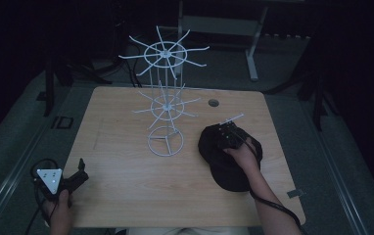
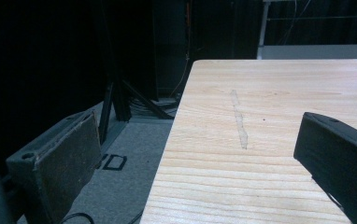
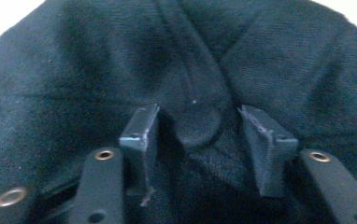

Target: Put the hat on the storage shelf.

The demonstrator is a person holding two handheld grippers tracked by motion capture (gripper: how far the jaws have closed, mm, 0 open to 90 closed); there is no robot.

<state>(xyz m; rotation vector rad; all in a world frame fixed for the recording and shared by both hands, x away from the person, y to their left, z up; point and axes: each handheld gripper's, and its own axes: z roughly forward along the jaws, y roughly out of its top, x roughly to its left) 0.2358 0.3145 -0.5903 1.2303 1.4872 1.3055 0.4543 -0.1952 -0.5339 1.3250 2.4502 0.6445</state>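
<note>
A black cap (image 1: 224,174) lies on the right half of the wooden table (image 1: 126,176). My right gripper (image 1: 227,135) rests on its crown, held by a hand. In the right gripper view the gripper (image 3: 199,123) stands open, its jaws pressed into the cap's fabric (image 3: 97,70) on either side of the top button (image 3: 200,133). A white wire rack (image 1: 166,105) with two tiers of spoke hooks stands upright at the table's middle. My left gripper (image 1: 81,171) sits at the front left corner, open and holding nothing (image 2: 197,126).
A round cable hole (image 1: 214,103) sits behind the cap. A faint tape mark (image 2: 239,121) runs along the table's left side. The table's left edge drops to grey carpet (image 2: 120,186). Dark stands and a metal frame (image 1: 253,49) are beyond the far edge.
</note>
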